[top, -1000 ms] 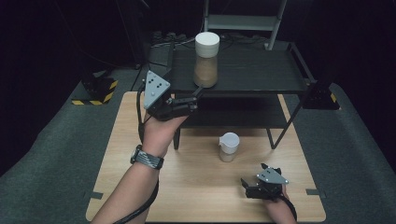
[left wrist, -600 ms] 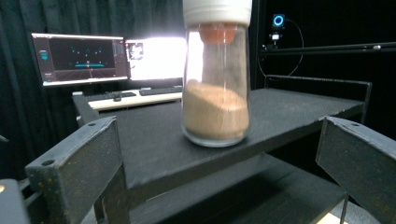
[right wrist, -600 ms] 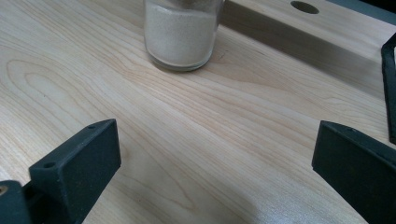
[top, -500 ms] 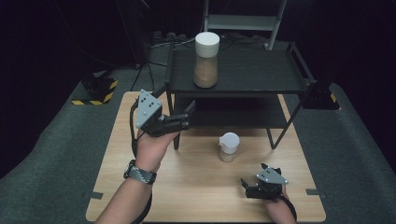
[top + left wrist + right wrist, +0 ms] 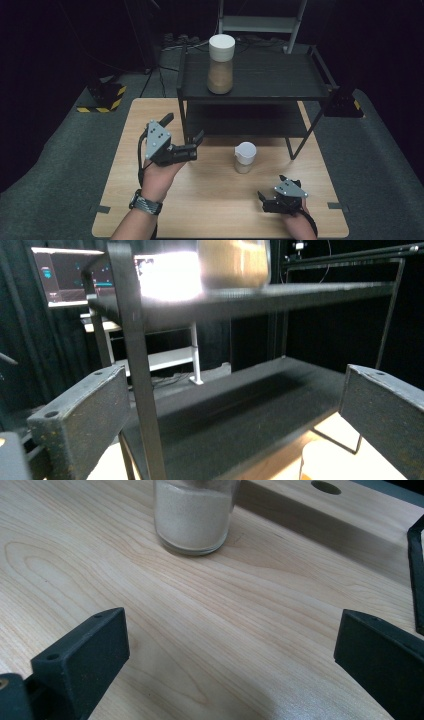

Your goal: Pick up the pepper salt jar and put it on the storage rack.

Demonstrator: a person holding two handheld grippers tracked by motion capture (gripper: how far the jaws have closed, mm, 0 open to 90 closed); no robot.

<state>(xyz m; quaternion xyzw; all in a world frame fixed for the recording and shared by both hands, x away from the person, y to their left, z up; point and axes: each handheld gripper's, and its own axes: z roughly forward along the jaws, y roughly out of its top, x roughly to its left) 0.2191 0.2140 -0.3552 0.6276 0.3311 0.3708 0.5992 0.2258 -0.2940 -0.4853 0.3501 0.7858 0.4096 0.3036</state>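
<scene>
Your left gripper [image 5: 192,145], jaws spread and empty, sits at the shelf's [image 5: 260,95] front-left post. The tall jar [image 5: 220,64] stands upright above it, on the top deck's front-left corner.

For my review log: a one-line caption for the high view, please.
Tall jar on rack, small jar on table, both grippers open.
</scene>
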